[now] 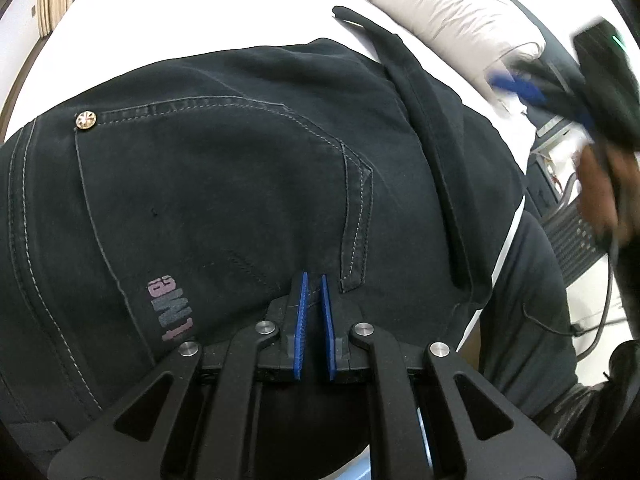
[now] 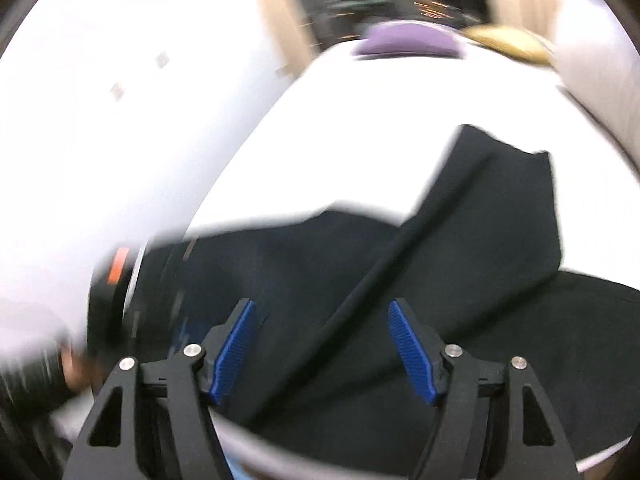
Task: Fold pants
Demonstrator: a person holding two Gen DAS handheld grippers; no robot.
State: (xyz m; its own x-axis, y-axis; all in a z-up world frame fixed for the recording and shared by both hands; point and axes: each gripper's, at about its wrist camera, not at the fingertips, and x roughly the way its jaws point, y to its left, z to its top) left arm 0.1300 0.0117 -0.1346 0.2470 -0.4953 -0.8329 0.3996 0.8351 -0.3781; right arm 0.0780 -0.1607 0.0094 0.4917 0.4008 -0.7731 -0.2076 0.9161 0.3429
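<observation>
My left gripper point(image 1: 314, 280) sits nearly closed over the dark pants point(image 1: 224, 184), gripping nothing; my right gripper point(image 2: 320, 312) gapes wide and empty above them.

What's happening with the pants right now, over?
Left gripper nearly shut above pants, gripping nothing. Right gripper open, moving, blurred. Pants bunched on white table. Nothing blocking.

- Pants point(image 1: 224, 184): dark navy/black denim, pale contrast stitching, brass rivet at back-pocket corner, faded printed lettering on pocket.
- Pose: lying flat, seat side up; one leg folded diagonally across the seat.
</observation>
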